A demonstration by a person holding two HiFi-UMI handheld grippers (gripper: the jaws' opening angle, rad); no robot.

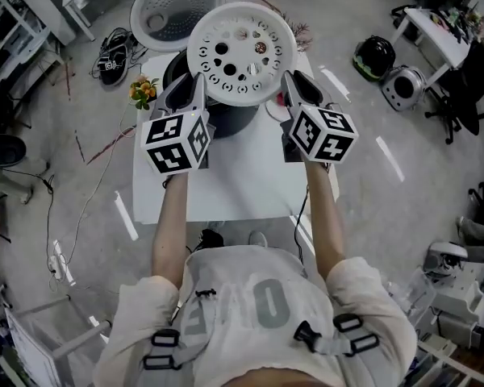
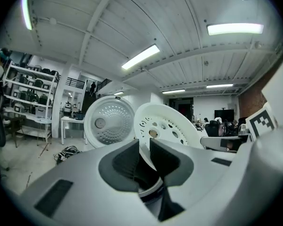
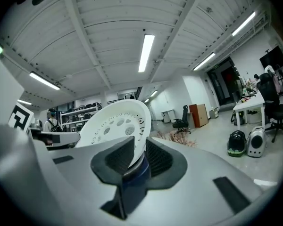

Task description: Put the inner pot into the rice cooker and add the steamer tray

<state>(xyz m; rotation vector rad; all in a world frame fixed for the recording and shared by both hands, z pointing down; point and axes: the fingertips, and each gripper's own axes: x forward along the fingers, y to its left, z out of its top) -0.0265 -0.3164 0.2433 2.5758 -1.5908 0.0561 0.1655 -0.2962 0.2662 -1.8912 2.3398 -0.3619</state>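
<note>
The white perforated steamer tray (image 1: 242, 52) is lifted in the air above the black rice cooker (image 1: 226, 115) on the white table (image 1: 242, 184). My left gripper (image 1: 195, 87) is shut on the tray's left rim, and my right gripper (image 1: 290, 85) is shut on its right rim. In the left gripper view the steamer tray (image 2: 162, 124) stands on edge between the dark pads. In the right gripper view the steamer tray (image 3: 115, 124) is pinched the same way. The cooker's open lid (image 1: 176, 10) tilts back behind the tray. The inside of the cooker is hidden by the tray.
A small bunch of flowers (image 1: 143, 92) sits at the table's far left corner. Cables and a black item (image 1: 113, 55) lie on the floor to the left. A helmet (image 1: 374, 56) and a round appliance (image 1: 402, 87) sit on the floor at right.
</note>
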